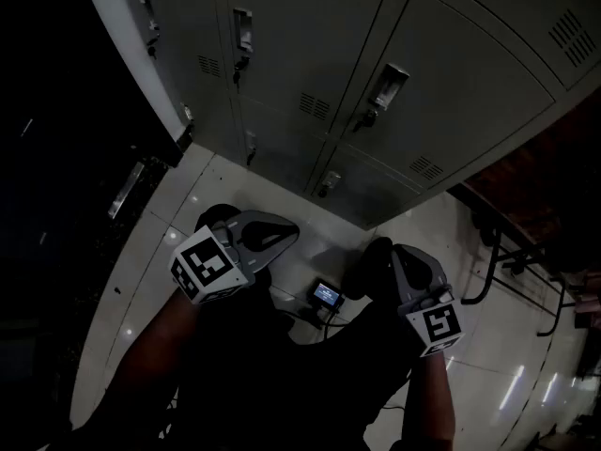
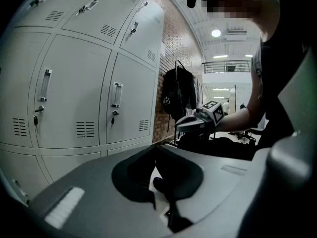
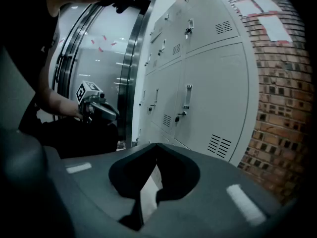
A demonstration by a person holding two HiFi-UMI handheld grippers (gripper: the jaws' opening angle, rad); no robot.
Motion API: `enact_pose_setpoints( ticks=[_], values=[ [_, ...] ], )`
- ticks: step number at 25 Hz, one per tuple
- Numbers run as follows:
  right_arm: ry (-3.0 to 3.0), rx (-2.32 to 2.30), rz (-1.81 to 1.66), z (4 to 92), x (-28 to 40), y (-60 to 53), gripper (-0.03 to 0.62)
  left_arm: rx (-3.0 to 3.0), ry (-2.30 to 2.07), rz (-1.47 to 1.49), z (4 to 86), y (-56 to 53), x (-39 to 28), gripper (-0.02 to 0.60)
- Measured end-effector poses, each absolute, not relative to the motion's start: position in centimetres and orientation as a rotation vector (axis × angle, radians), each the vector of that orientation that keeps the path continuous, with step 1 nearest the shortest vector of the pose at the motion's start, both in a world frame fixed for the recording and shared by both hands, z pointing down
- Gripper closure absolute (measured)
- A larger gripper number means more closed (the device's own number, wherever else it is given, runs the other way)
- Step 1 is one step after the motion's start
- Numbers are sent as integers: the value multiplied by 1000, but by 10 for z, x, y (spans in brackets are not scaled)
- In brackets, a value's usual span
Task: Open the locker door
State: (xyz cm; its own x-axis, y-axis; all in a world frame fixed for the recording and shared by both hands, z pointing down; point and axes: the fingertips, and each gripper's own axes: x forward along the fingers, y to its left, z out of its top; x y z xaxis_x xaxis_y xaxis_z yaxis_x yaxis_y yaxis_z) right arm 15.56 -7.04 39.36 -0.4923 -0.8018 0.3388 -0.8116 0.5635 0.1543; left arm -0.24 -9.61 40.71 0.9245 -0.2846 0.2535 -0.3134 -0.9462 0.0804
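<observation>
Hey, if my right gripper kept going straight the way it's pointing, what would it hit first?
Probably a middle-row locker door; the shut right gripper points at it with nothing visible between. Depth is unclear, so treat that as a guess.

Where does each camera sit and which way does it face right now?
Head view: on the person's head, steeply down at lockers and floor; both arms, left hand-held gripper, right hand-held gripper show.
Left gripper view: on the left one, along its shut jaws toward the lockers; the right one shows beyond.
Right gripper view: mirrored; the left one shows beyond.
All share the lockers.
</observation>
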Motion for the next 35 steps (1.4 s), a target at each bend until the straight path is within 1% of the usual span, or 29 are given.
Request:
enact_pose_setpoints(
  ticks=[4, 6, 12, 13, 15, 18, 22, 23, 24, 25, 30, 35],
  values=[
    [-2326, 1255, -19, 411, 132, -96, 589, 2970, -423, 363, 400, -89, 0, 571],
    [-2256, 1255, -74, 414, 126, -119, 552, 2969, -413, 358, 399, -88, -1, 571],
    [-1931, 1315, -350, 405, 125, -212, 543, 2967, -416, 330, 395, -90, -5, 571],
    [-1874, 1309, -405, 402, 124, -225, 537, 2966, -416, 328, 395, -90, -5, 571],
    [-1772, 1297, -514, 394, 121, -248, 502, 2968, -413, 321, 394, -90, -4, 571],
    [-1633, 1274, -658, 385, 117, -271, 476, 2969, -403, 308, 394, -90, -4, 571],
    [-1502, 1213, -786, 385, 111, -292, 476, 2967, -404, 300, 393, -91, -7, 571],
    [-1484, 1205, -804, 385, 109, -294, 487, 2967, -405, 300, 393, -91, -7, 571],
    [-1470, 1204, -814, 384, 108, -295, 531, 2966, -407, 300, 393, -91, -7, 571],
    [-1461, 1209, -818, 384, 108, -295, 551, 2966, -408, 301, 393, -91, -8, 571],
    [-1501, 1222, -819, 384, 104, -277, 556, 2966, -412, 300, 394, -91, -9, 571],
    [-1574, 1189, -850, 383, 94, -224, 556, 2965, -419, 302, 394, -91, -10, 571]
  ],
)
